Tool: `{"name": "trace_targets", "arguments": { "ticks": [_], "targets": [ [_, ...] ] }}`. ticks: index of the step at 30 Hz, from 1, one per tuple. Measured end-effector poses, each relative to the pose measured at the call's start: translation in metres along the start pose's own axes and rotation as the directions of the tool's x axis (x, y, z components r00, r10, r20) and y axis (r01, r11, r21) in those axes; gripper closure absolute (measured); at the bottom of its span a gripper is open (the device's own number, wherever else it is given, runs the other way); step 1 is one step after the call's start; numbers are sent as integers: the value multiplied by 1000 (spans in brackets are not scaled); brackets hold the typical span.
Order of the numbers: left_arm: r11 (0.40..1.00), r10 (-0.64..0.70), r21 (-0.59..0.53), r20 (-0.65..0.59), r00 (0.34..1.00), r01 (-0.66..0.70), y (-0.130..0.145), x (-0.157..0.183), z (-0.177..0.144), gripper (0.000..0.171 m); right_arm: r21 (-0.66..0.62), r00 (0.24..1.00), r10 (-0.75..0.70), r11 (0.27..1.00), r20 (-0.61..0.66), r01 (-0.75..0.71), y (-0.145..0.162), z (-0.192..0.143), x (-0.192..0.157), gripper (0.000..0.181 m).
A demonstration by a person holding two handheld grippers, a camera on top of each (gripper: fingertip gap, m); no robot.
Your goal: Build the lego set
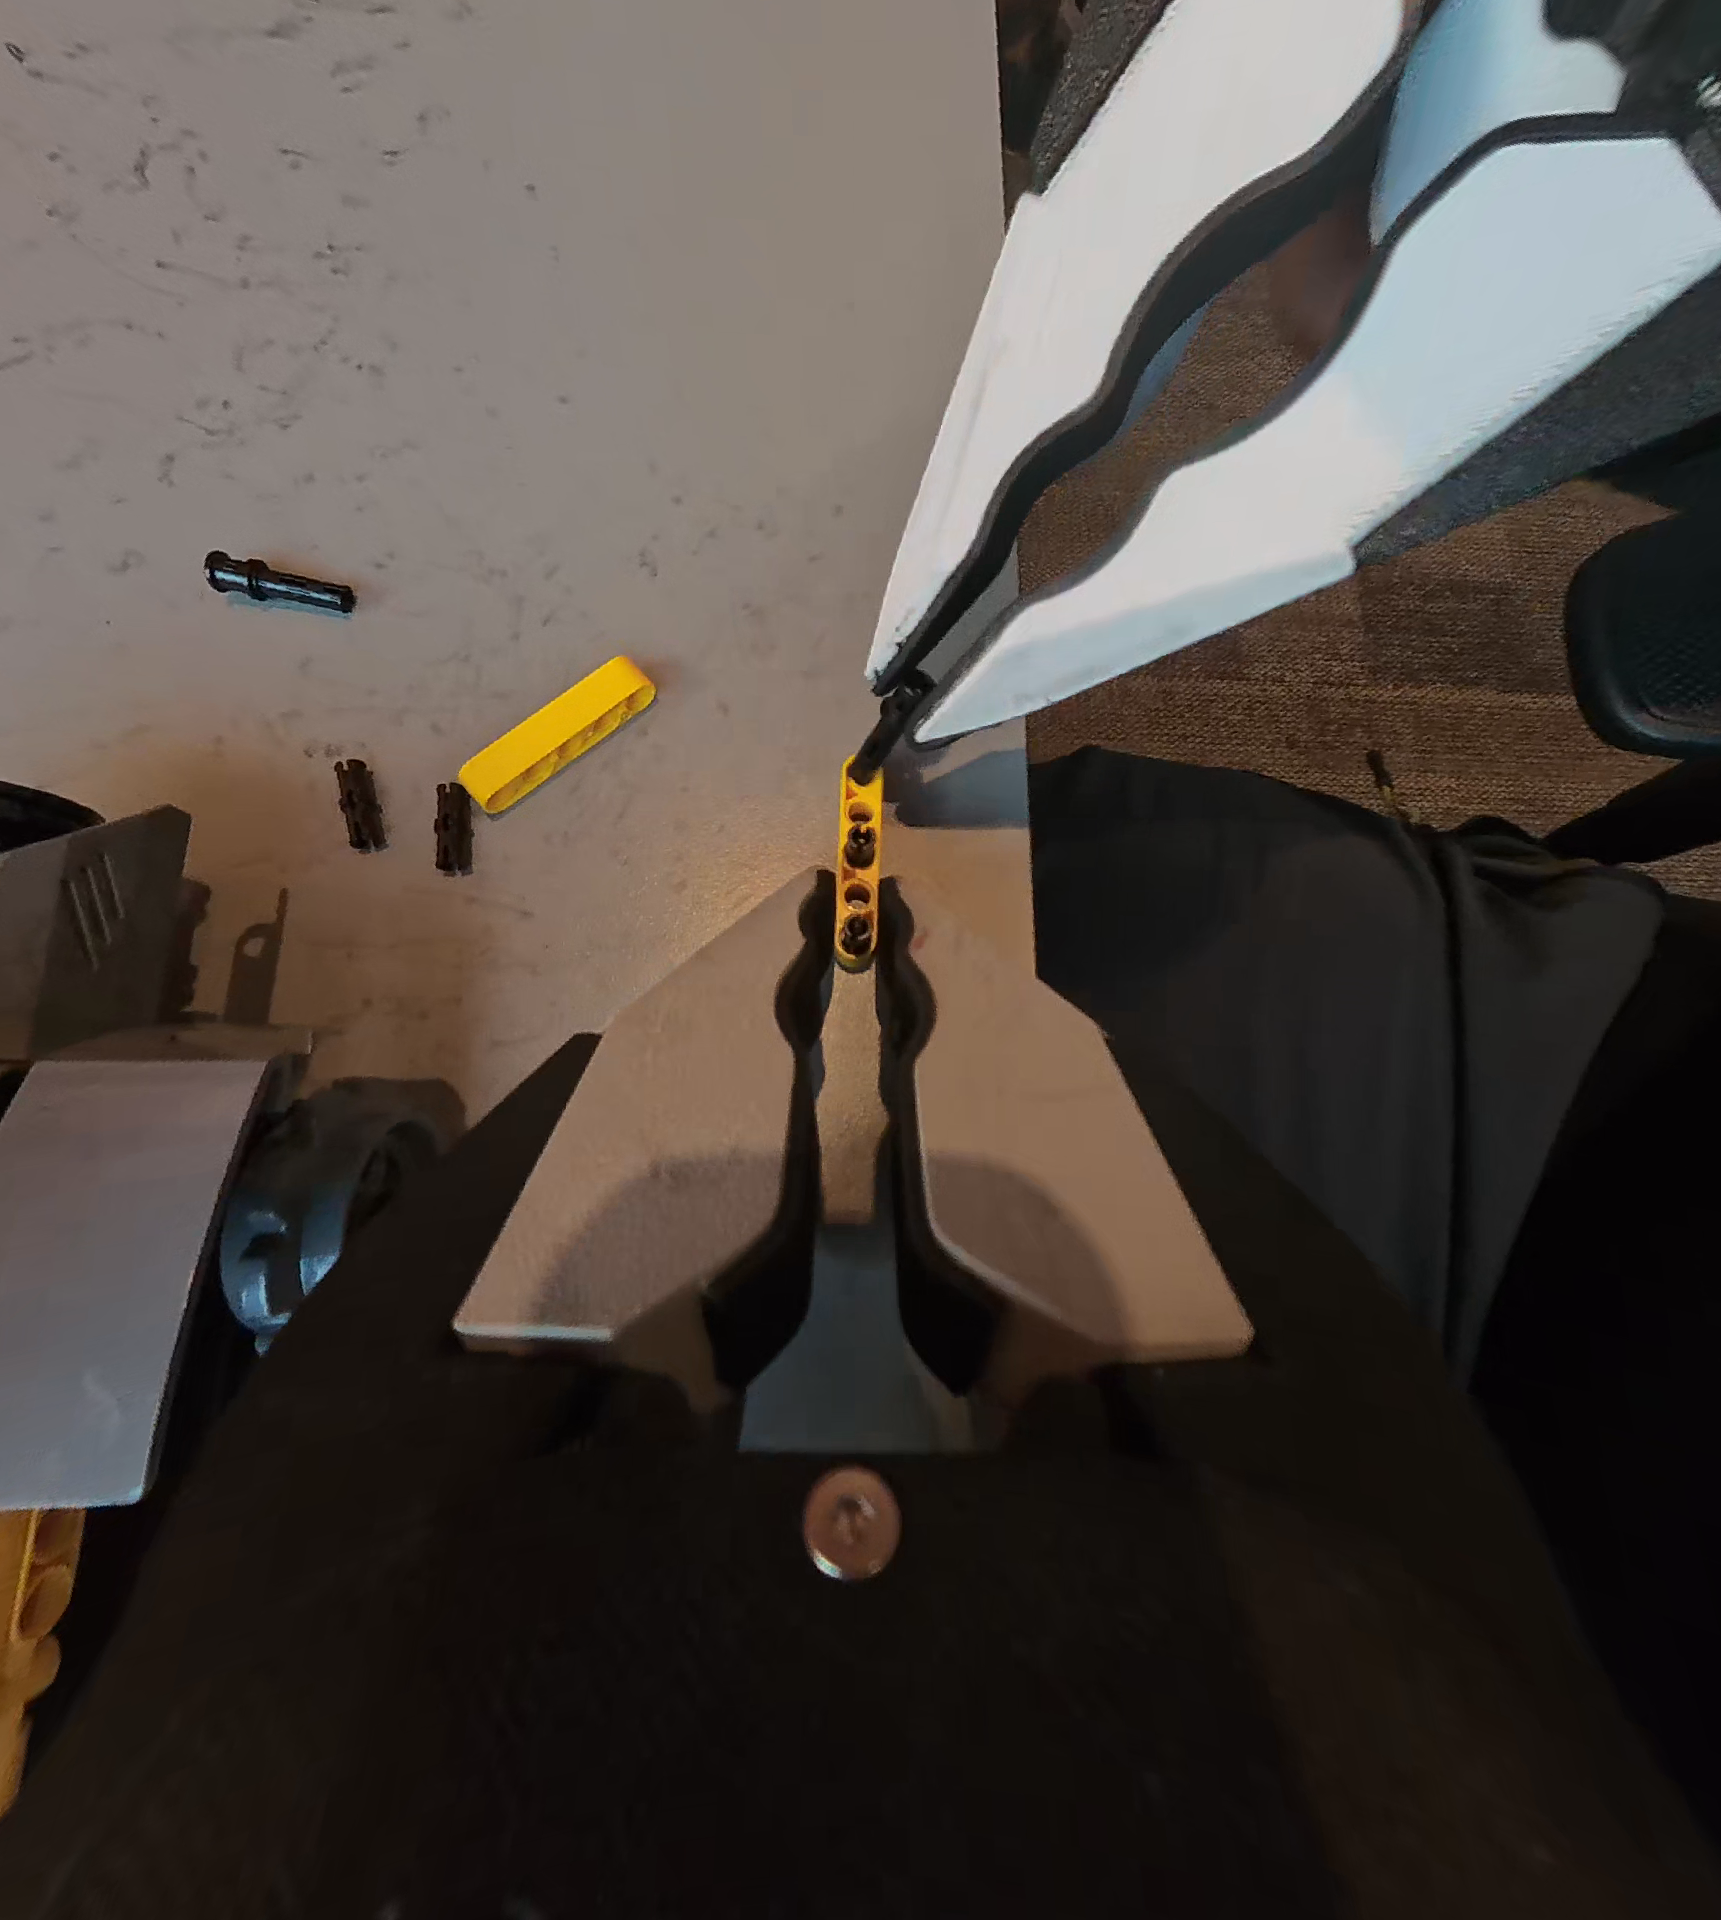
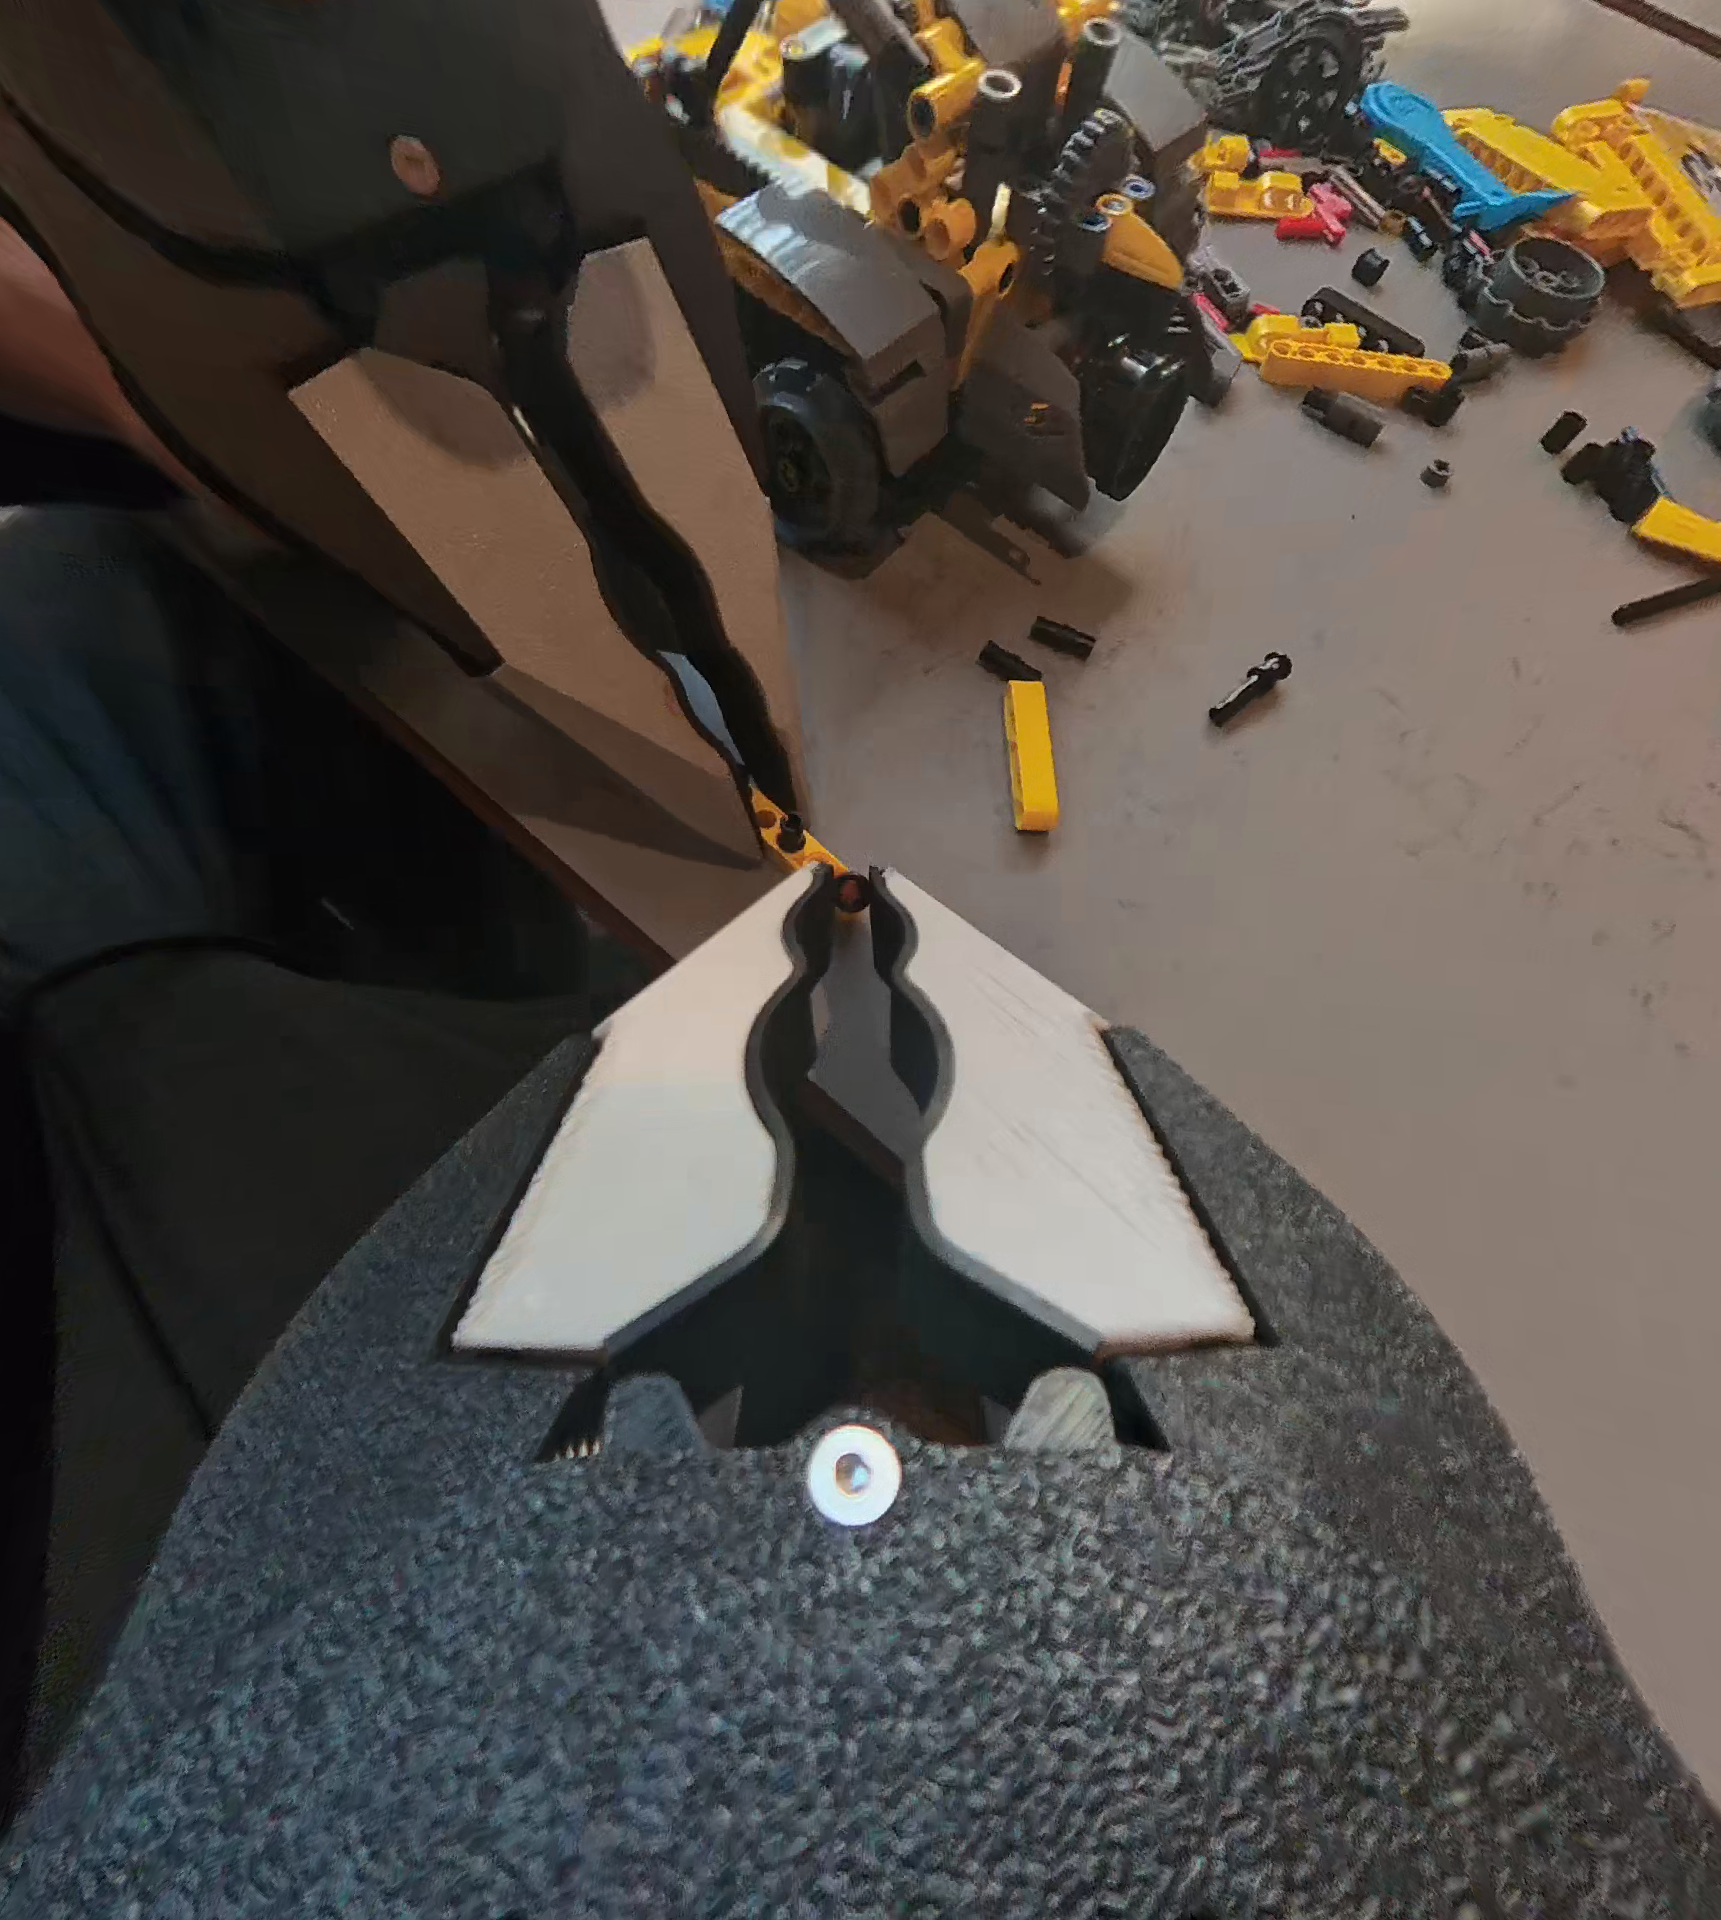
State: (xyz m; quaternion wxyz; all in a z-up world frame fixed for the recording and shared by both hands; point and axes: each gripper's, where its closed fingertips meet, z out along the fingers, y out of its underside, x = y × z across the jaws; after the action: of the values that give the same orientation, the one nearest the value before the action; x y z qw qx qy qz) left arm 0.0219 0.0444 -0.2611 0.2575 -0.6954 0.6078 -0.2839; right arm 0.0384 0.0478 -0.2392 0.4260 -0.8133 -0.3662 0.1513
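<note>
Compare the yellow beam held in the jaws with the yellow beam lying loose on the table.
The held yellow plastic holed beam is clamped off the table by the left gripper; the loose yellow plastic beam lies flat, untouched. The held one has black pins in its holes; none show on the loose one. Both are rounded-end yellow beams.

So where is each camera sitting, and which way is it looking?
Left wrist view: sits on the left hand-held gripper, looking along its fingers at the small yellow beam it grips above the table; dark trousers show.
Right wrist view: sits on the right hand-held gripper, looking along its fingers at the black pin it pinches; behind, a toy vehicle.
Both share: beam, pin, each other's gripper, the loose yellow beam.
</note>
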Motion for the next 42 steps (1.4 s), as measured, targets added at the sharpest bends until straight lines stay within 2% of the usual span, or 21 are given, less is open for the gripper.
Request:
{"name": "trace_targets", "arguments": {
  "ticks": [5,9,11,18,20,22,24,27,31,36,40,42],
  "targets": [
    [1000,-10,5,6,1000,10,-1,1,1,167,-121,985,-170,979,-12,167,0,0,-2,175],
    [1000,-22,16,-21,1000,23,-5,4,4,157,-160,974,-224,961,16,224,1,2,-5,175],
    [1000,-5,15,5,1000,5,-6,1,6,167,-163,973,-228,960,28,229,0,1,-5,175],
    [1000,11,25,21,1000,-12,-6,-1,6,167,-157,982,-164,972,90,176,-4,-1,-4,175],
    [1000,6,25,31,999,-7,-6,-3,6,167,-130,989,-89,986,121,105,-8,-2,-4,175],
    [1000,4,26,24,1000,-4,-5,-2,5,156,-96,986,16,995,167,0,-12,-6,-3,175],
    [1000,10,28,26,1000,-11,-4,-1,3,154,-49,972,111,993,205,-103,-14,-11,0,175],
    [998,38,50,60,997,-41,-7,-1,-3,152,-20,925,241,969,293,-246,-14,-15,-2,175],
    [987,99,116,91,991,-109,-25,9,-13,151,-2,871,315,940,378,-340,-16,-18,-10,174],
    [970,193,124,140,971,-211,-35,19,-17,170,52,848,296,934,438,-353,-27,-26,-17,174],
    [927,273,198,228,935,-319,-47,28,-30,171,177,900,134,958,414,-225,-37,-44,-24,174],
    [908,313,185,295,903,-375,-48,29,-34,171,218,931,61,965,360,-147,-40,-52,-25,168]
  ]
}}
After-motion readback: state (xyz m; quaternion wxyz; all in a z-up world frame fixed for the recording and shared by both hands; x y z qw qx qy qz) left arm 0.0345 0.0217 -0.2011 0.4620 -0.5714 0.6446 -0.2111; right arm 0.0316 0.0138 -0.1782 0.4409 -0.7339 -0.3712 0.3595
